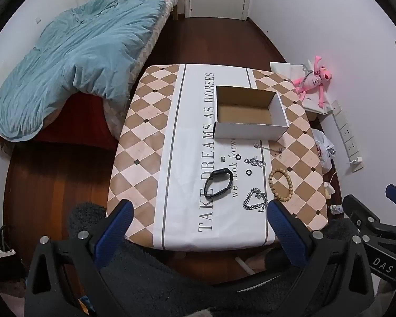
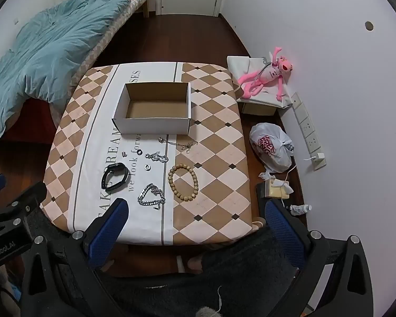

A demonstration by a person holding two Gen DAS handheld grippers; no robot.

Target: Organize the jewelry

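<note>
An empty open cardboard box stands on the far half of the table. In front of it lie a black wristband, a wooden bead bracelet, a thick silver chain, two thinner silver chains and small rings. My left gripper and right gripper are both open and empty, held above the table's near edge.
A bed with a blue duvet stands left of the table. On the floor to the right are a pink plush toy, a white plastic bag, a power strip and small clutter. White walls close the right side.
</note>
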